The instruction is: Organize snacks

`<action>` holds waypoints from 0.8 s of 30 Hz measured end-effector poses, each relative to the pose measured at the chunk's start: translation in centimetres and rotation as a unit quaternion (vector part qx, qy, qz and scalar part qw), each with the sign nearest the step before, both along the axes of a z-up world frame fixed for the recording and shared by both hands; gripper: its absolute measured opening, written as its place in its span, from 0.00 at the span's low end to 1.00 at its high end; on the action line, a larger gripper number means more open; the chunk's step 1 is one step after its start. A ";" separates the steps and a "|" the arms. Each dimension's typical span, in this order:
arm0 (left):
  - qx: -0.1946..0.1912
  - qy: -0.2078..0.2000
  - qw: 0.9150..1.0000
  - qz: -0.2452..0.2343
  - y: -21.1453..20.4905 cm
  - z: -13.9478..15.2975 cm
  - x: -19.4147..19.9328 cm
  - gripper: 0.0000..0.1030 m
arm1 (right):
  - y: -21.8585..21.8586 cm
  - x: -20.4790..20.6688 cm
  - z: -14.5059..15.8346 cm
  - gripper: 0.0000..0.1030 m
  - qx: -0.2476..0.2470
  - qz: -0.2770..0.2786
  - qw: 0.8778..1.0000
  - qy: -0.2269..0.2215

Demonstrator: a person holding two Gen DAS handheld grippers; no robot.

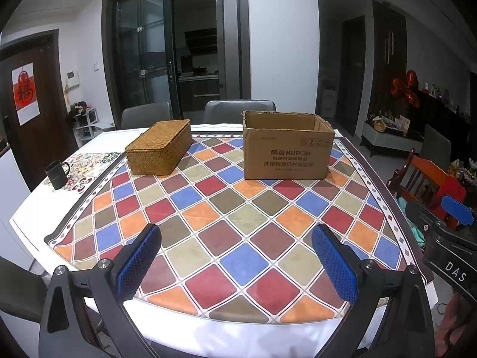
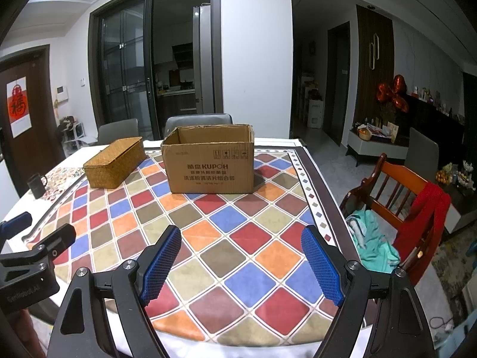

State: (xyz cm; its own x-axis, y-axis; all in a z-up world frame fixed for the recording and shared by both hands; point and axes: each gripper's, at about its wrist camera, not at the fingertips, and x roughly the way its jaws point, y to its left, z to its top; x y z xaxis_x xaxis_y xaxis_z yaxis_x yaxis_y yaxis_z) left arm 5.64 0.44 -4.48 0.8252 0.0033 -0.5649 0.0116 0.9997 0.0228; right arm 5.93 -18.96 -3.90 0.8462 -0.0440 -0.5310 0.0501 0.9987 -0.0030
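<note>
An open cardboard box [image 1: 287, 153] printed KUPOH stands at the far side of the table; it also shows in the right wrist view [image 2: 210, 165]. Its inside is hidden. A closed woven wicker box [image 1: 159, 147] sits to its left, and shows in the right wrist view [image 2: 114, 162]. No snacks are visible. My left gripper [image 1: 237, 238] is open and empty above the near part of the checked cloth. My right gripper [image 2: 241, 240] is open and empty, to the right of the left one, also well short of the boxes.
A dark mug [image 1: 57, 173] stands on a patterned mat at the table's left edge. Grey chairs [image 1: 238, 110] stand behind the table. A wooden chair [image 2: 399, 197] with red and teal cloths is to the right. The checked tablecloth [image 1: 238, 208] covers the table.
</note>
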 end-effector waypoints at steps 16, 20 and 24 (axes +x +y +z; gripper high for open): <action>0.001 -0.001 1.000 0.001 0.0 0.1 -0.1 1.00 | 0.0 0.0 0.0 0.81 -0.001 0.001 1.000 0.000; 0.000 -0.001 1.000 0.001 0.2 0.2 -0.2 1.00 | 0.1 0.0 0.2 0.81 0.000 0.001 1.000 -0.001; 0.000 -0.001 1.000 0.002 0.3 0.4 0.0 1.00 | 0.3 0.1 0.4 0.81 0.001 0.002 1.000 0.000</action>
